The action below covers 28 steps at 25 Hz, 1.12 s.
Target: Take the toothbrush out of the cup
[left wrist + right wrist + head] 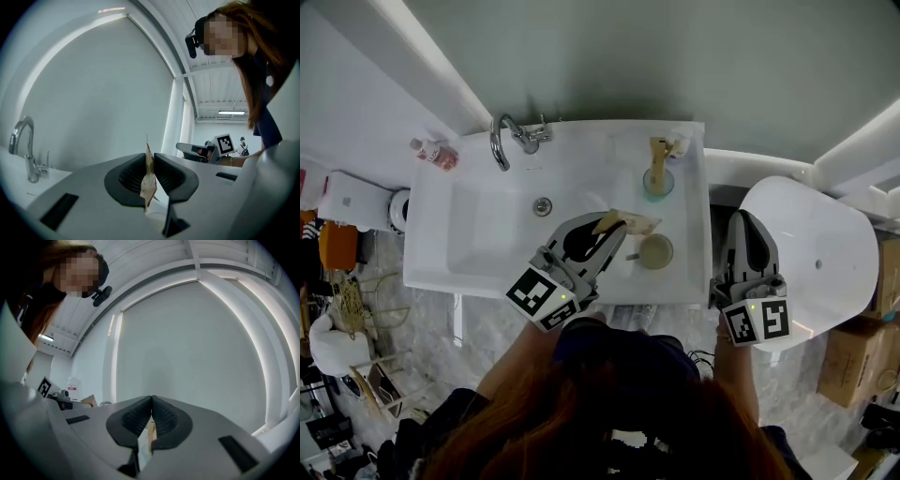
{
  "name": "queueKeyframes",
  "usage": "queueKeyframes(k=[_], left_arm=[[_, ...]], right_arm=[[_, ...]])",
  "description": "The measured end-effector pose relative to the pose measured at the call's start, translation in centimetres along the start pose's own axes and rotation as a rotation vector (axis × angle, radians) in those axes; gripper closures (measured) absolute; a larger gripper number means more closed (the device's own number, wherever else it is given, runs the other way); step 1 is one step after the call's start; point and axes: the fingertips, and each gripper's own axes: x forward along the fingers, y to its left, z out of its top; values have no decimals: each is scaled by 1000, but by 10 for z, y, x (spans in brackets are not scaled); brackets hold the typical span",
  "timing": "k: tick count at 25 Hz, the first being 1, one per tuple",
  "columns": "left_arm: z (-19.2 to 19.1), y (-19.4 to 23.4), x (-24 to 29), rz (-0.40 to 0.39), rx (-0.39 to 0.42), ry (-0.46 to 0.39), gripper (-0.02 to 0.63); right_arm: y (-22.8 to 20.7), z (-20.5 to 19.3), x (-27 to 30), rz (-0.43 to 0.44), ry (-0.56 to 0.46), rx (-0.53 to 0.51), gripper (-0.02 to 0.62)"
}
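Head view: toothbrush (658,157) stands in glass cup (658,186); left tongs (614,226) pinch tan packet (636,224), right tongs (746,219) closed.

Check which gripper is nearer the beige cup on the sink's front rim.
Left. The left gripper is just left of the beige cup, shut on a tan packet; the right gripper is farther right, by the toilet.
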Motion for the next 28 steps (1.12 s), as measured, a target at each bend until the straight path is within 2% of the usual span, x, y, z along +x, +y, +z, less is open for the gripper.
queueKeyframes(k=[5, 10, 13, 23, 28], left_arm=[[42, 25, -15, 99, 77, -71, 538], [53, 65, -29, 266, 124, -25, 538], [59, 79, -34, 321, 156, -8, 538], [68, 96, -33, 329, 207, -1, 538], [68, 111, -29, 319, 199, 5, 538]], right_arm=[[9, 17, -2, 3, -31, -24, 580], [13, 21, -1, -9, -32, -63, 580], [14, 21, 1, -15, -25, -82, 580], [36, 29, 29, -15, -46, -85, 580], [49, 40, 42, -11, -66, -110, 580]])
